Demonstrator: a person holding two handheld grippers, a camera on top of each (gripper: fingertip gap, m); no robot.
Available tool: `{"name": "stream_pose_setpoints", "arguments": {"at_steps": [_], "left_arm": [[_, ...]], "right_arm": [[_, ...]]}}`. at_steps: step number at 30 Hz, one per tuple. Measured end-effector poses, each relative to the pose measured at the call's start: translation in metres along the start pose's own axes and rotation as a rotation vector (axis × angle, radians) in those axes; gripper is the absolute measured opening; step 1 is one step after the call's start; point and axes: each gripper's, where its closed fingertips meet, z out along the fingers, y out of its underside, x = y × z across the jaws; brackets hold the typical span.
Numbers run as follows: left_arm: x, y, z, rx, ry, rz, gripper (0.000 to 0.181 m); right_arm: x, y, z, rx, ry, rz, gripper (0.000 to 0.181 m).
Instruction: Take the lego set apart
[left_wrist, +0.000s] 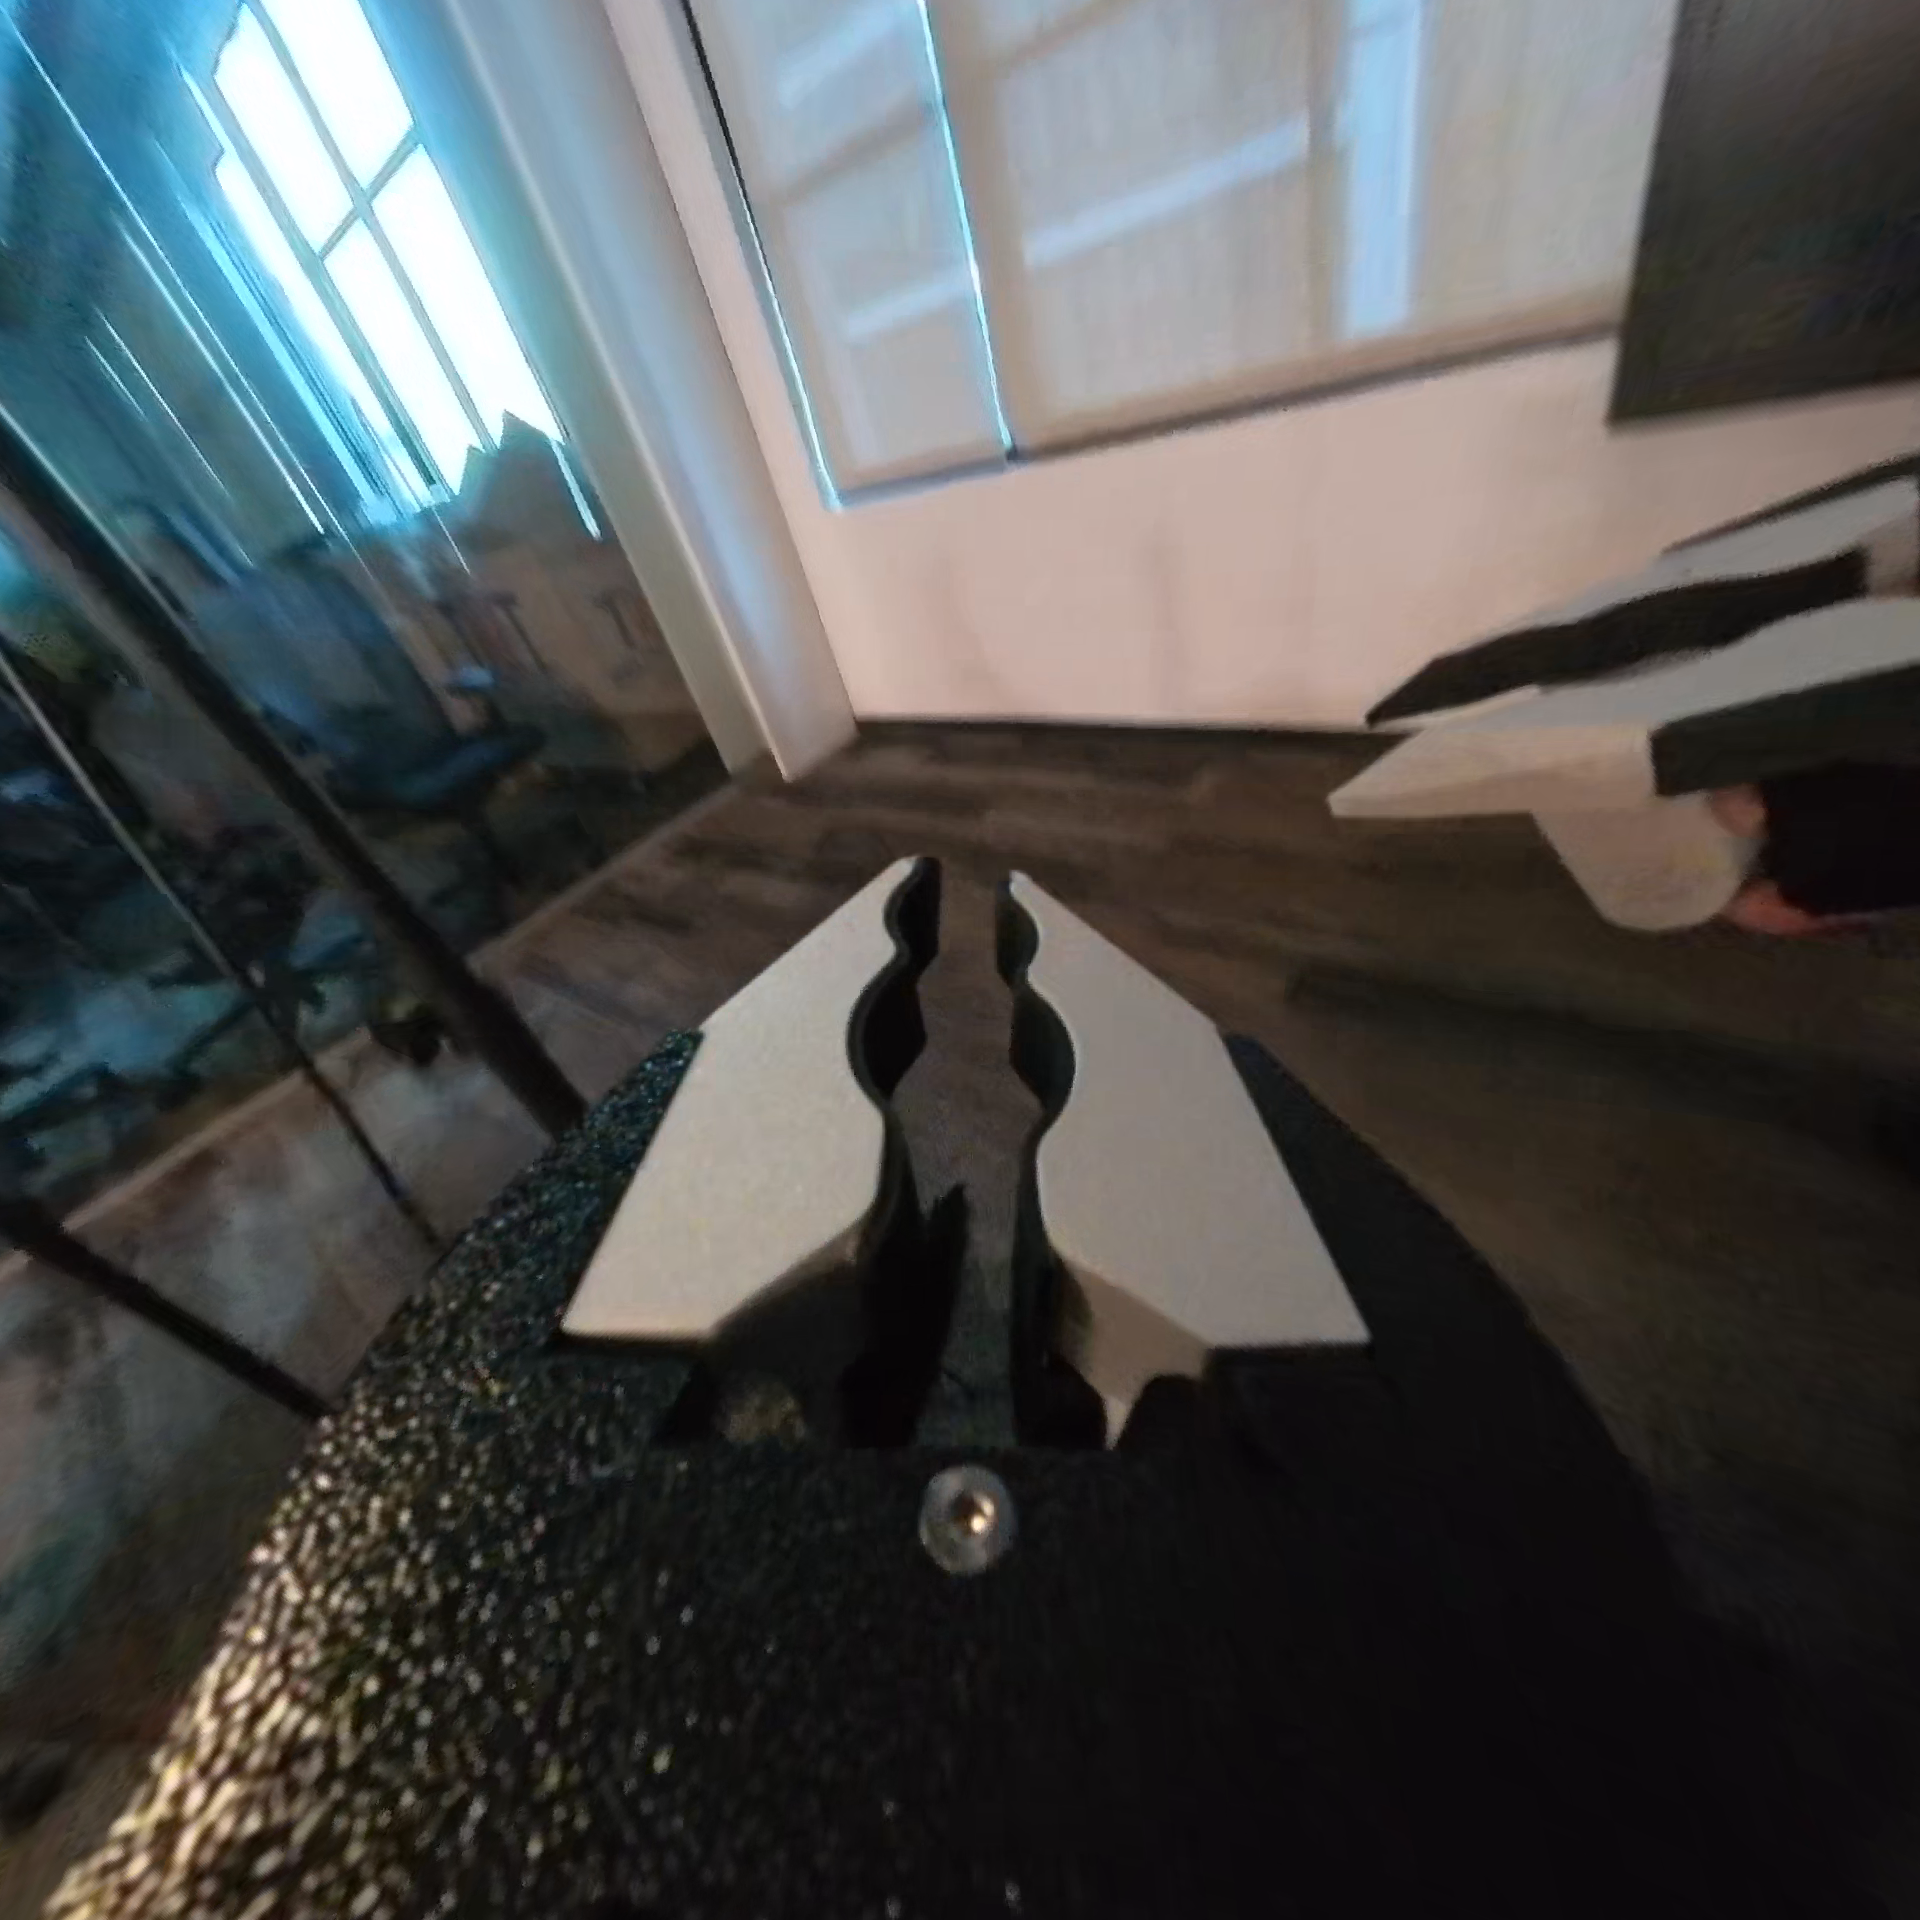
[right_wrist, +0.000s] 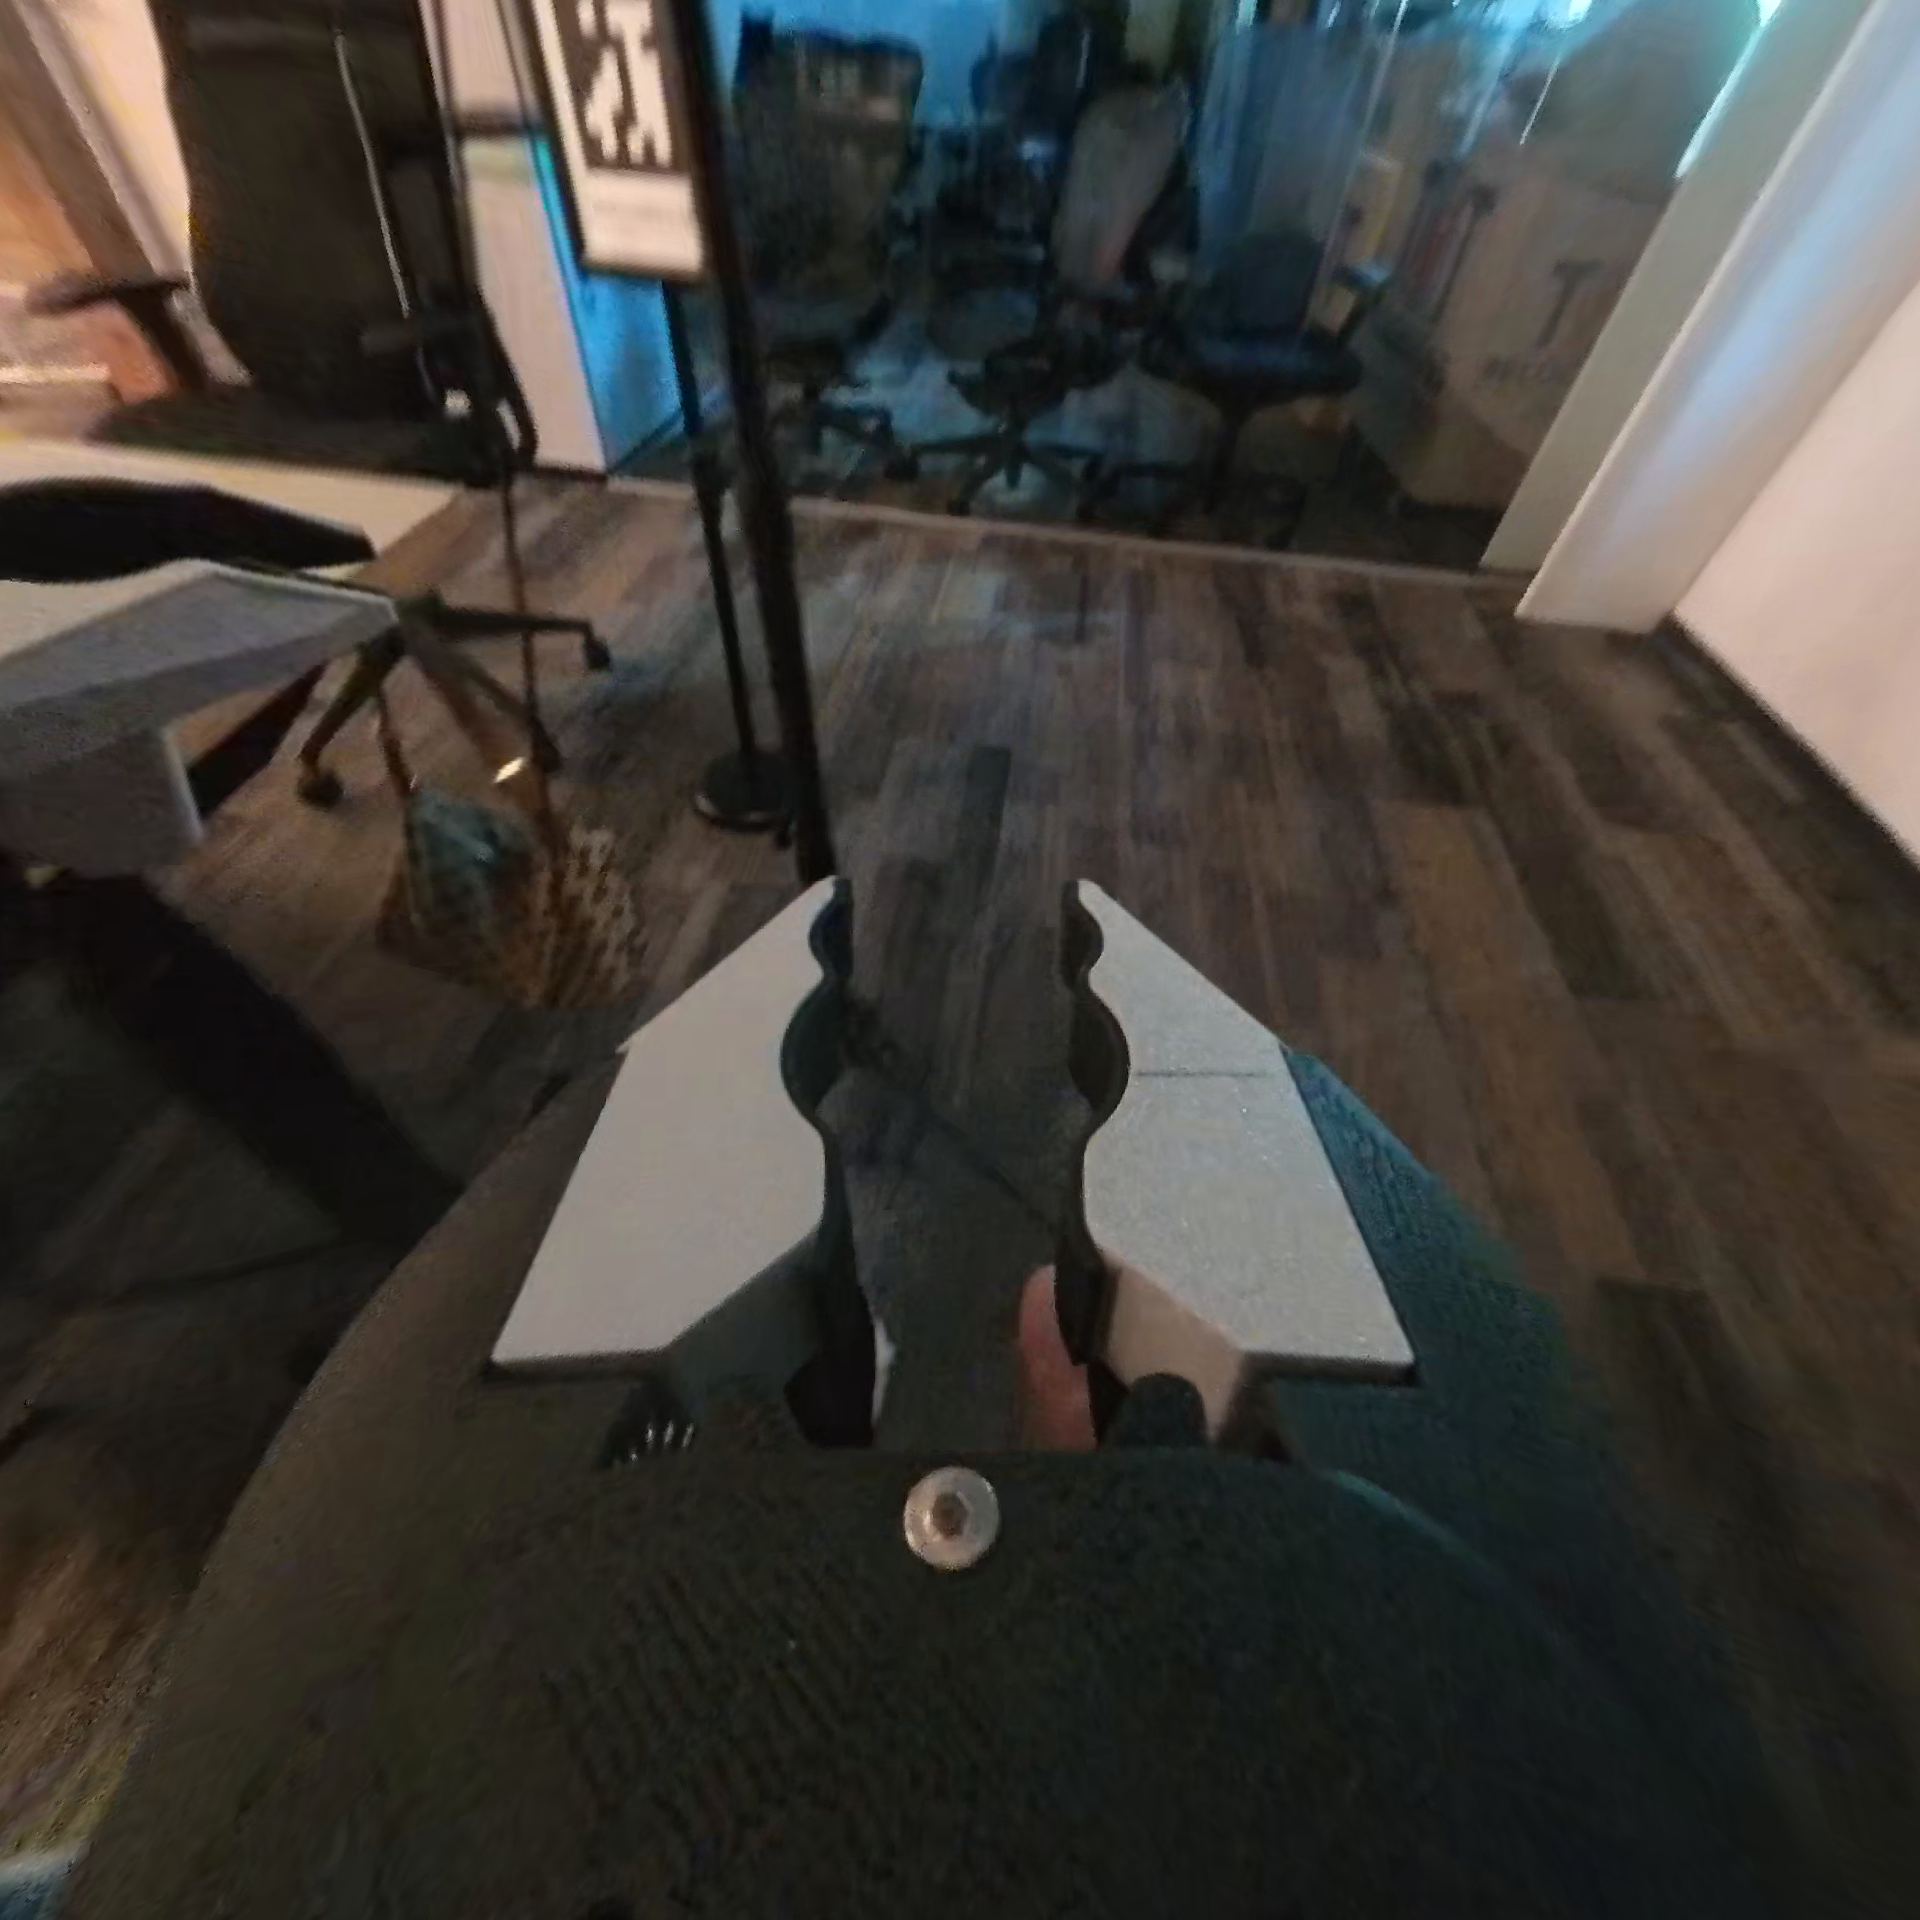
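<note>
Left gripper (left_wrist: 971, 883) – pale grey fingers, black wavy inner pads, speckled black body. Right gripper (right_wrist: 956, 894) – same grey and black. Floor (right_wrist: 1351, 779) – mixed brown-grey wood planks. Wall (left_wrist: 1143, 582) cream. Glass partition (right_wrist: 1143, 260) blue-tinted. Sign (right_wrist: 623, 125) – black-and-white block pattern.

Item: lego set. No brick or assembled part can be made out in either view, so colour, state, pose and place cannot be told.

Left wrist view: the left gripper (left_wrist: 966, 873), at the centre of the frame, has a narrow gap between its fingers; only dark wood floor (left_wrist: 1143, 831) shows through it, no piece.

Right wrist view: the right gripper (right_wrist: 958, 883), at the centre of the frame, has a wider gap; only floor (right_wrist: 1247, 727) shows through, no piece.
</note>
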Motion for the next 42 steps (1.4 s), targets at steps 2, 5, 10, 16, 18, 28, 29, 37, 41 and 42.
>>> {"name": "stream_pose_setpoints", "arguments": {"at_steps": [2,5,10,16,18,28,29,37,41,42], "left_arm": [[-0.019,-0.029,0.036,0.103,-0.014,0.001,0.011],[-0.036,-0.063,0.097,0.192,-0.014,-0.041,0.021],[-0.047,-0.084,0.180,0.208,0.006,-0.066,0.020],[-0.068,-0.042,0.274,0.167,-0.024,-0.057,0.020],[-0.087,-0.020,0.321,0.135,-0.072,-0.088,0.020],[-0.264,0.003,0.504,0.043,-0.404,-0.112,0.011],[-0.284,0.012,0.506,0.019,-0.442,-0.123,0.011],[-0.468,0.108,0.450,-0.154,-0.905,-0.209,0.013],[-0.561,0.146,0.424,-0.138,-1.081,-0.242,0.015],[-0.586,0.155,0.419,-0.129,-1.118,-0.242,0.015]], "right_arm": [[0.025,-0.033,0.019,0.083,0.037,-0.028,0.046],[0.064,-0.073,0.044,0.147,0.111,-0.057,0.053],[0.120,-0.125,0.102,0.216,0.176,-0.213,0.040],[0.207,-0.147,0.207,0.316,0.203,-0.300,0.025],[0.261,-0.141,0.253,0.293,0.246,-0.313,0.024],[0.617,-0.166,0.408,0.255,0.655,-0.003,0.022],[0.623,-0.164,0.427,0.247,0.601,0.030,0.022],[0.587,-0.141,0.608,0.047,0.315,0.038,0.023],[0.526,-0.161,0.715,0.015,0.133,-0.032,0.024],[0.508,-0.169,0.743,0.014,0.092,-0.049,0.024]]}}
